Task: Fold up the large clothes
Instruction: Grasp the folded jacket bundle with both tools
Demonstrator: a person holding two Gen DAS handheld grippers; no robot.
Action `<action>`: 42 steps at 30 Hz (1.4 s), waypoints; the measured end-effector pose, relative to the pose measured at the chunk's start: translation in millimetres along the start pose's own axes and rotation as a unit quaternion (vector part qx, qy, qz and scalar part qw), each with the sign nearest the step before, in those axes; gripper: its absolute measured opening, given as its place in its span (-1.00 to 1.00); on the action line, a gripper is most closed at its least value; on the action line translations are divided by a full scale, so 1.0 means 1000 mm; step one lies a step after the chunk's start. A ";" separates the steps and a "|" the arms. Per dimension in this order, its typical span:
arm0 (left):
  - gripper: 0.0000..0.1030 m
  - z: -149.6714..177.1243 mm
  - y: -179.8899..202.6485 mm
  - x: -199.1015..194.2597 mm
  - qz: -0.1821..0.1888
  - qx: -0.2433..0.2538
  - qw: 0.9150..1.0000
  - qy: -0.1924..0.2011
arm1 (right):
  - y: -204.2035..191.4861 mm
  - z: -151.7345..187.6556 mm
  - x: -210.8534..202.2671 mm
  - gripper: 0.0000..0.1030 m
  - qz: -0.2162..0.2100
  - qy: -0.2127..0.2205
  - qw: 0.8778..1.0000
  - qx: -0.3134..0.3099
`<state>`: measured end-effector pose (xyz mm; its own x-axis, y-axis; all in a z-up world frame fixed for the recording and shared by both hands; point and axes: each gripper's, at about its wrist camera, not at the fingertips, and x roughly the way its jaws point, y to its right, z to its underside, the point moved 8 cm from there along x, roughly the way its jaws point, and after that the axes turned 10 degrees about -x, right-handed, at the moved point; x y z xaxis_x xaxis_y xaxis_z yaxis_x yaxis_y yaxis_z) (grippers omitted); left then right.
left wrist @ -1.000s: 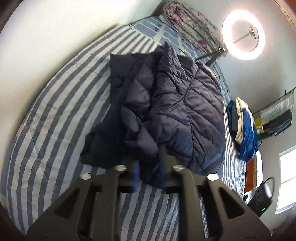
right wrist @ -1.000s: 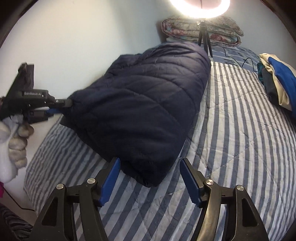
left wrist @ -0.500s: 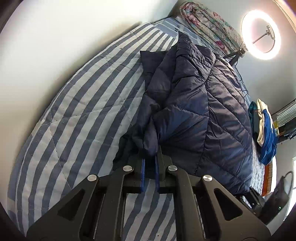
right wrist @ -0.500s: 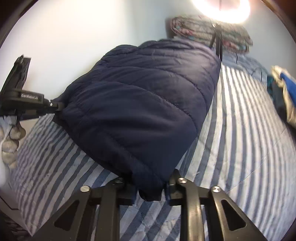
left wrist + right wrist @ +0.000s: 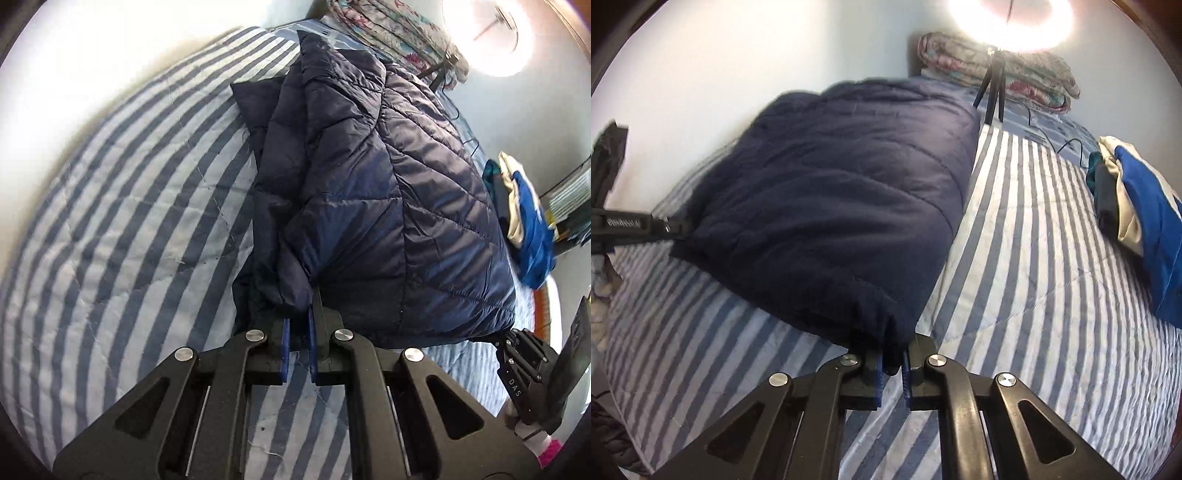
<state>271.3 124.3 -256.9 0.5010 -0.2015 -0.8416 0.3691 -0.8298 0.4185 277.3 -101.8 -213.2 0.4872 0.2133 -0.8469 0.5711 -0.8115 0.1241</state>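
Pinching both near corners, the left claw point(image 5: 297, 325) was clamped and the right claw point(image 5: 892, 360) was closing on the navy quilted jacket point(image 5: 388, 206), whose length ran away toward the bed's point(image 5: 1034, 258) head edge.

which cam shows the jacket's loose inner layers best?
Left wrist: the jacket shows its open side, with layers bunched along the edge. Right wrist shows only the smooth quilted top, blurred.
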 end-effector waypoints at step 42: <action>0.35 -0.158 -0.027 0.008 0.147 -0.077 0.986 0.023 | 0.036 -0.148 0.029 0.25 -0.103 0.094 0.990 0.010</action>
<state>389.1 227.7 -221.3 0.6374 -0.3954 -0.6613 0.3147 -0.6498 0.6919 410.1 -44.2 -156.9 0.4772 0.4721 -0.7412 0.6593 -0.7500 -0.0532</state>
